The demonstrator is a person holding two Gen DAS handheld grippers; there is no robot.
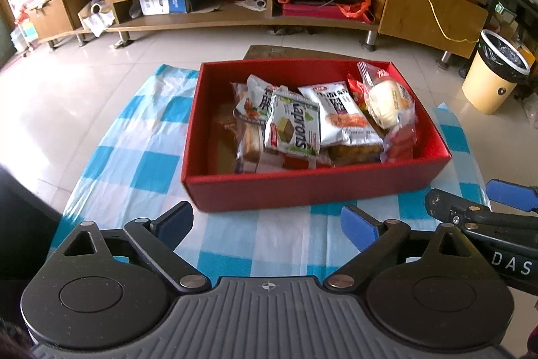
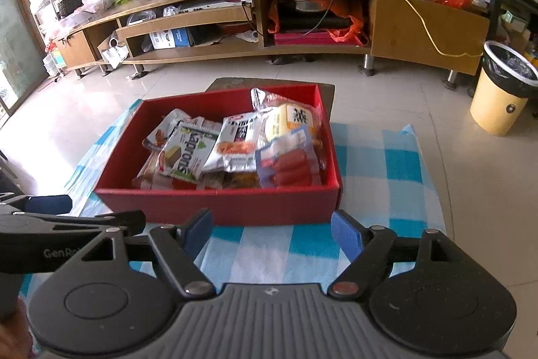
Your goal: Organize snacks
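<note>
The red box (image 1: 312, 190) sits on the blue-checked cloth (image 1: 141, 164), its far end near the cloth's far edge, snack packets (image 1: 292, 127) heaped toward its right side. Bare cloth lies before its near wall. Both the left gripper (image 1: 265, 224) and right gripper (image 2: 272, 232) hover there with jaws apart, holding nothing.
</note>
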